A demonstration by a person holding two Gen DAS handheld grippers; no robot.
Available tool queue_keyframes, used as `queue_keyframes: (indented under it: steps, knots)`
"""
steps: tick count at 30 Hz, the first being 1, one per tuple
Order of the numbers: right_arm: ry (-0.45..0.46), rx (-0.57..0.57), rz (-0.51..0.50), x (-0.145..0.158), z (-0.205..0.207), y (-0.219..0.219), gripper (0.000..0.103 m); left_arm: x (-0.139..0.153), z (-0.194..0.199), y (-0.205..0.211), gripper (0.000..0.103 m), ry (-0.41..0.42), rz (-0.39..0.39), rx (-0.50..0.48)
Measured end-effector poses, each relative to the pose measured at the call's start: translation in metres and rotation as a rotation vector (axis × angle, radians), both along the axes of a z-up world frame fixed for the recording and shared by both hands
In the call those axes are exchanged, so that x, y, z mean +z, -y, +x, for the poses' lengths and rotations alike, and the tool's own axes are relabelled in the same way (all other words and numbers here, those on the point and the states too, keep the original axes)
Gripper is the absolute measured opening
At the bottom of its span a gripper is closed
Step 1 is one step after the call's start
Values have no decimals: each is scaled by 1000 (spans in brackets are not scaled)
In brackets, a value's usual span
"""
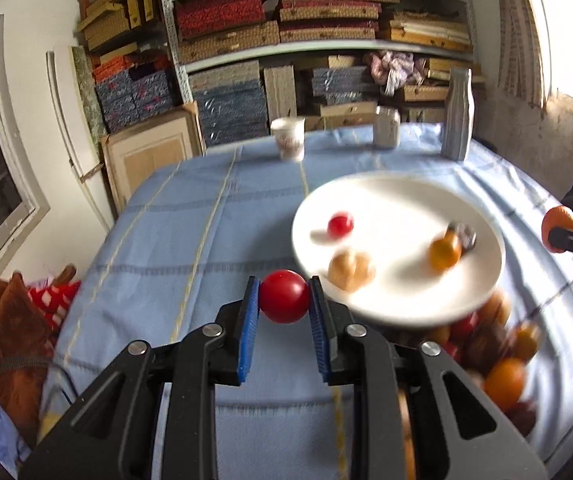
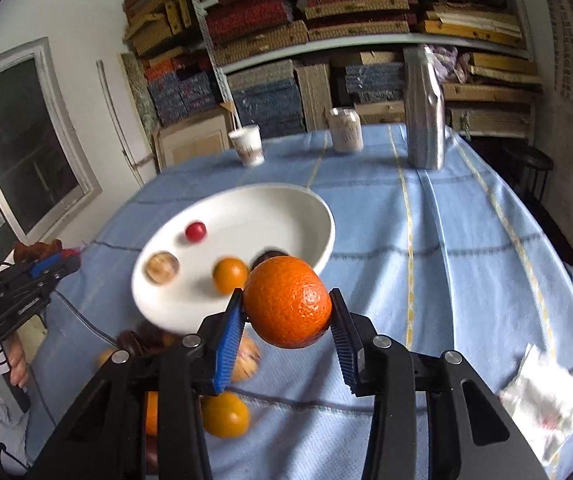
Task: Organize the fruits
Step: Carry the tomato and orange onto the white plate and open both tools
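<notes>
Your left gripper (image 1: 284,298) is clamped on a red ball-shaped fruit (image 1: 284,296), just short of the white plate (image 1: 366,192) ahead and to its right. Your right gripper (image 2: 286,316) grips an orange (image 2: 287,307) at the plate's near edge. White lettering on the left tool is too blurred to read.

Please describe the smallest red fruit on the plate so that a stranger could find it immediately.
On the light blue tablecloth lies a round white ceramic plate. The small glossy red round fruit sits on its far left part, apart from the others. It is the only red one there; the neighbours are a tan fruit and an orange one.
</notes>
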State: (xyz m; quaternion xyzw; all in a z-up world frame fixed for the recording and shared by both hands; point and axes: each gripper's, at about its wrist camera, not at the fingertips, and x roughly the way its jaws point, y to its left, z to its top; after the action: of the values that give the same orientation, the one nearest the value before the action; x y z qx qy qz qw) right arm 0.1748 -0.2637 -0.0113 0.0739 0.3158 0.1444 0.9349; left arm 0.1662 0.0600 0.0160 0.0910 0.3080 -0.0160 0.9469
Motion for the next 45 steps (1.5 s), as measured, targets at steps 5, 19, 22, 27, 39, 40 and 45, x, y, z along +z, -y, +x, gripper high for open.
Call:
queue_keyframes:
  steps: [5,19,22,27,39,40,45]
  knots:
    - [96,18,-39,53,18,-12,42,36,29,19,24,47,-2,-14]
    - [-71,35,-125,-2,132,-56,43,-45,141,81,24,-130,7,-71]
    - [-99,33,-151,-17,144,-57,43,-56,151,83,24,-161,-4,-72]
    - [-127,44,-154,-32,147,-62,43,-58,156,80,40,-167,-33,-60]
    - [-96,22,-158,-28,143,-57,59,-41,136,86,84,-39,26,-30]
    - [-85,21,-154,-25,140,-55,60,-38,133,86,86,-20,34,-22]
    - [-50,19,-129,-13,125,-49,60,-24,115,89,87,50,64,-24]
